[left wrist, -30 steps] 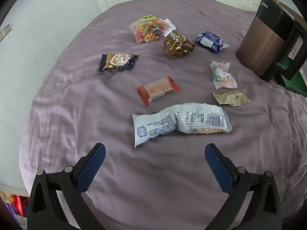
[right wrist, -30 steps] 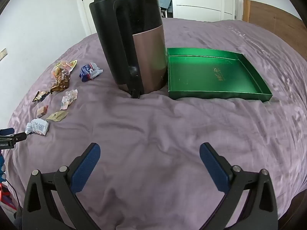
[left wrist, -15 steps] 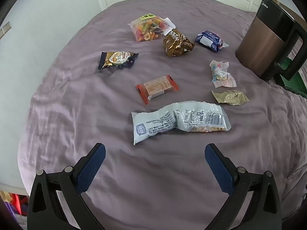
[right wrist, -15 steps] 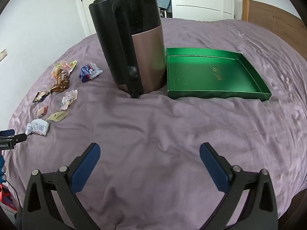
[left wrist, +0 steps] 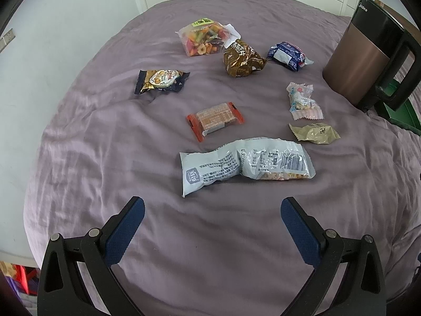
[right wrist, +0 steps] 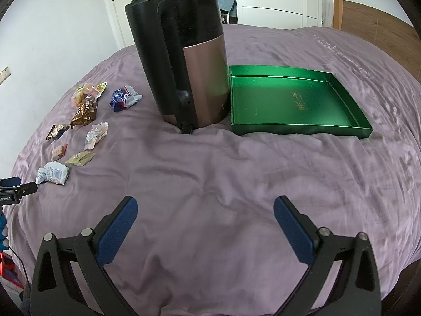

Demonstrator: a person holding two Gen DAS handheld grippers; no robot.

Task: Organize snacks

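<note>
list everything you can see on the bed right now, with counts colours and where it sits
snack packets: 8, mixed colours, scattered on the bed's left part, none in the tray
kettle: 1, black and copper, upright between snacks and tray
tray: 1, green, empty, right of kettle
bedsheet: 1, purple, under everything
left gripper: 1, black with blue pads, open, near the long pale packet
right gripper: 1, same colours, open, over bare sheet
</note>
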